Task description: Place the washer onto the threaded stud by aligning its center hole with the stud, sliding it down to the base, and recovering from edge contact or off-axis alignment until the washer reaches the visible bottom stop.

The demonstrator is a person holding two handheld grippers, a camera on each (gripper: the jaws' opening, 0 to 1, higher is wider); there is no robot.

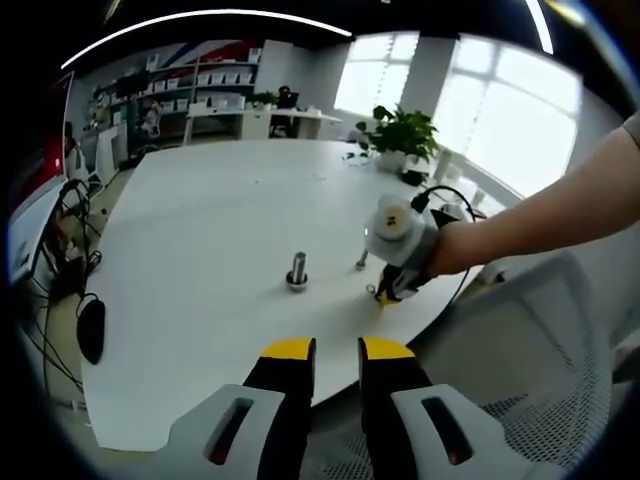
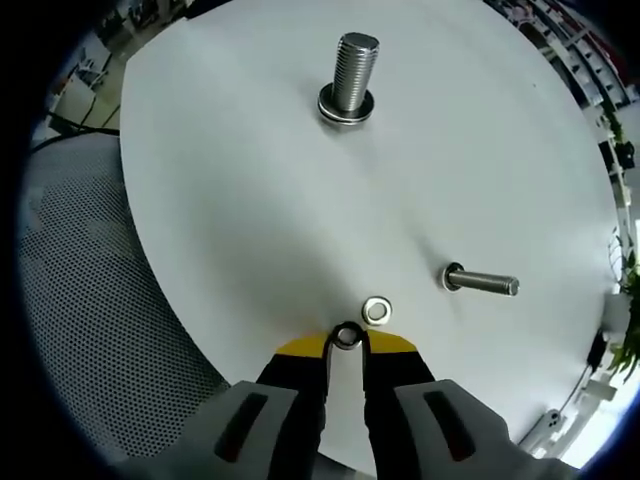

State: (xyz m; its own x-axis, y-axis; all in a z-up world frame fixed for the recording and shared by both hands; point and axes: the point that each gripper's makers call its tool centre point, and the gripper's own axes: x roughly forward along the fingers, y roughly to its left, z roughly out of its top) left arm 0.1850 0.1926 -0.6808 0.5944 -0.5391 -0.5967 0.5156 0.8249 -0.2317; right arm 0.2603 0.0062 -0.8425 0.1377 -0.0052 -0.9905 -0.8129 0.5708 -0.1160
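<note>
A white table (image 1: 220, 240) stands in a bright office. Large windows (image 1: 500, 110) glow behind a potted plant (image 1: 403, 133). Shelves (image 1: 215, 85) line the far wall, a ceiling light strip (image 1: 200, 20) curves overhead, and a mesh chair (image 2: 90, 300) sits beside the table.

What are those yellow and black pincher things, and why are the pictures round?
A person holds a pair of tongs in each hand, and a small camera rides on each, so every picture looks along its own tongs. In the left gripper view, the left tongs wait above the white table, and the right tongs reach down to it. In the right gripper view, those right tongs pinch a small washer. Another washer lies beside it. A big threaded stud stands upright, and a thinner bolt stands nearby.
</note>
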